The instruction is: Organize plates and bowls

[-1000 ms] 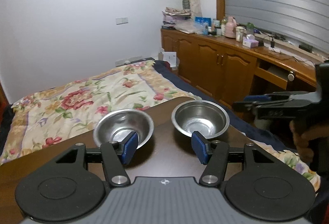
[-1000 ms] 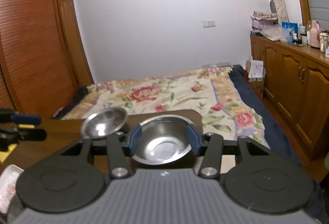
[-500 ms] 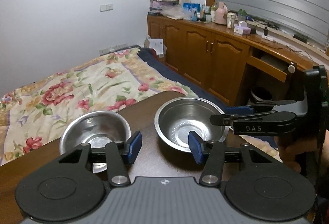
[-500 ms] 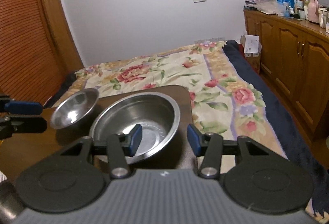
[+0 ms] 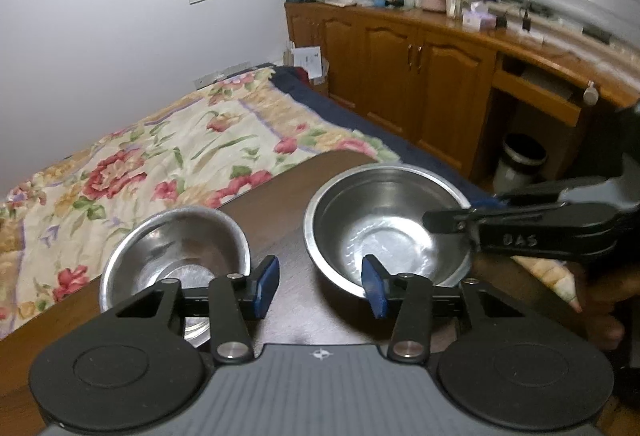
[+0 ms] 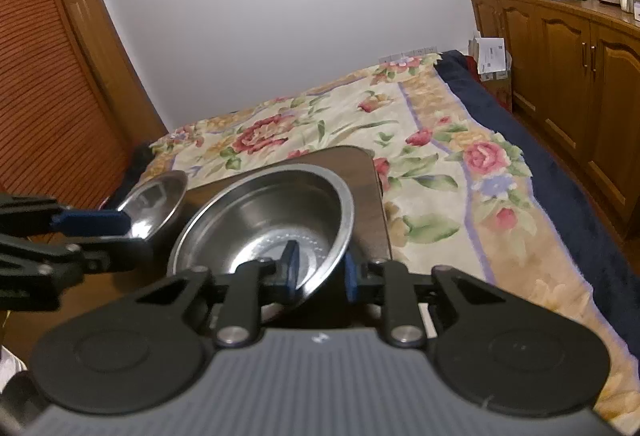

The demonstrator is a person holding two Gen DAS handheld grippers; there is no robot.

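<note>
Right gripper (image 6: pixel 318 272) is seen clamped on the near rim of the larger steel bowl (image 6: pixel 264 228), one blue pad inside the wall and one outside. Both bowls are set on the dark wooden table (image 5: pixel 288 236), beside a floral bedspread (image 5: pixel 168 147). Left gripper (image 5: pixel 320 286) is held open and empty, just before the smaller steel bowl (image 5: pixel 172 256), which stands apart.

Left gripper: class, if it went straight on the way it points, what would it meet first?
Probably bare table: the left gripper points between the small bowl and the large bowl. Depth is unclear.
</note>
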